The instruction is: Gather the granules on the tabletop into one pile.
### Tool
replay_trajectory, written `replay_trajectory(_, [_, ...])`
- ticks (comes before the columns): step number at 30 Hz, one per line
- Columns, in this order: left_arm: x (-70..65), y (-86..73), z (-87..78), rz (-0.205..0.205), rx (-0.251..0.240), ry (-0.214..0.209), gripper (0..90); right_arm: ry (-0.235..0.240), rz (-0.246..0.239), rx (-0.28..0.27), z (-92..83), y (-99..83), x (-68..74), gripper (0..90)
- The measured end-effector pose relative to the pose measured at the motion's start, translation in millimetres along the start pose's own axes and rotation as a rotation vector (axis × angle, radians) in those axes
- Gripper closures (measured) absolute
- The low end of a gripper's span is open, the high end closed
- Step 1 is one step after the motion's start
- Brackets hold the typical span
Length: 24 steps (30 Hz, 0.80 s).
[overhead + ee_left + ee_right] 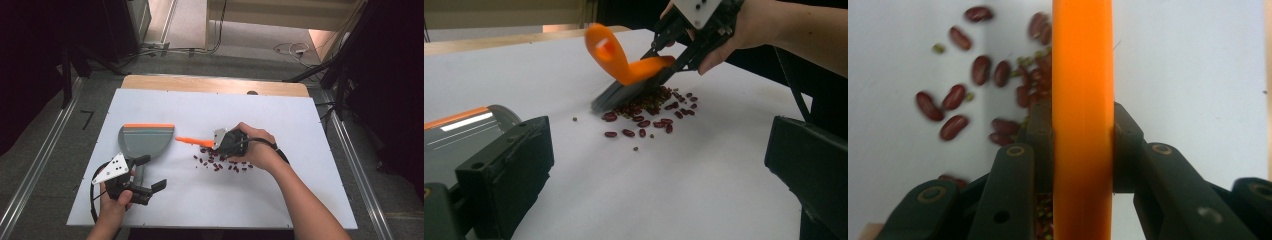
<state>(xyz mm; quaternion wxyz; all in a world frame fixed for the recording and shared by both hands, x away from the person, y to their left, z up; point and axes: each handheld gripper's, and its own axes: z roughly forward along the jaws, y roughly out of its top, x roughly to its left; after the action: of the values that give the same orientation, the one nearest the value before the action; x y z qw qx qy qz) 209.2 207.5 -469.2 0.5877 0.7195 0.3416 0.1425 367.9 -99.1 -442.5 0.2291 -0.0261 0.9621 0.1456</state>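
Several dark red beans and a few small green bits lie scattered mid-table. My right gripper is shut on the orange handle of a small brush. Its grey bristles rest on the left edge of the bean pile. A grey dustpan with an orange lip lies to the left, its handle pointing toward me. My left gripper stands open beside that handle, with nothing between its jaws.
A white board covers the table, and a wooden strip shows along its far edge. Metal rails run along both sides on the floor. Cables lie on the floor beyond the table.
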Motion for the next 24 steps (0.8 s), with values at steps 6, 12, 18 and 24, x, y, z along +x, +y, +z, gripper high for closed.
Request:
replay_trajectory(6, [0.1, 0.2, 0.9, 0.000, 0.000, 0.000, 0.4, -0.072, -0.007, -0.001, 9.2, 18.1, -10.7, 68.6])
replay_trajectory(12, [0.9, -0.3, -1.3, -0.003, -0.004, 0.001, 0.4, -0.054, -0.039, -0.013, 27.5, 37.6, -12.1, 68.6])
replay_trajectory(18, [1.7, -0.5, -1.8, -0.005, -0.008, 0.003, 0.4, -0.007, -0.090, 0.024, 25.7, 38.4, -0.5, 68.3])
replay_trajectory(24, [0.8, 0.3, -1.6, 0.000, -0.010, 0.007, 0.4, 0.030, -0.120, 0.033, 17.2, 34.0, 12.8, 68.2])
